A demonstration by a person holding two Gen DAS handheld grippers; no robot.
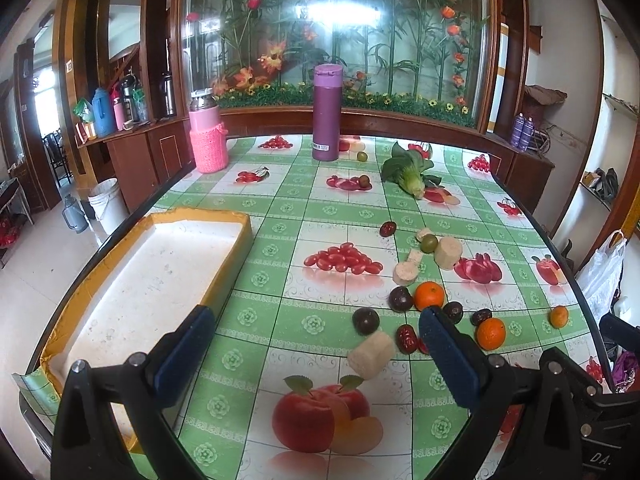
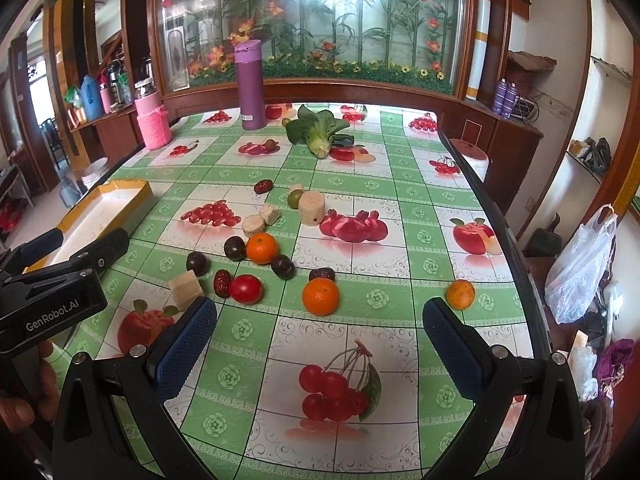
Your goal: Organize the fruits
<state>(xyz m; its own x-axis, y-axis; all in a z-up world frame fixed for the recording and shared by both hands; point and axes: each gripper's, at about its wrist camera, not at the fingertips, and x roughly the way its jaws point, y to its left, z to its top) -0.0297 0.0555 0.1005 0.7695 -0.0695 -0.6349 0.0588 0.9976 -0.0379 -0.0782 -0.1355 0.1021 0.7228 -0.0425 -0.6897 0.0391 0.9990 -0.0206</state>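
Loose fruit lies on the fruit-print table: oranges (image 2: pixel 320 296) (image 2: pixel 262 248) (image 2: pixel 460 294), a red tomato (image 2: pixel 245 289), dark plums (image 2: pixel 197 263) (image 2: pixel 283 266), red dates (image 2: pixel 221 282) and a green fruit (image 2: pixel 295 199). A white foam tray with a yellow rim (image 1: pixel 152 284) lies at the left. My left gripper (image 1: pixel 316 334) is open and empty, hovering between the tray and the fruit; an orange (image 1: pixel 429 295) is just beyond its right finger. My right gripper (image 2: pixel 320 330) is open and empty, just short of the nearest orange. The left gripper also shows at the left of the right wrist view (image 2: pixel 86 248).
Beige cork-like chunks (image 2: pixel 311 208) (image 2: pixel 186 290) lie among the fruit. A bok choy (image 2: pixel 318 130), a purple flask (image 2: pixel 250 85) and a pink knit-sleeved jar (image 2: pixel 152 122) stand at the far end. A plastic bag (image 2: pixel 580 272) hangs off the right edge.
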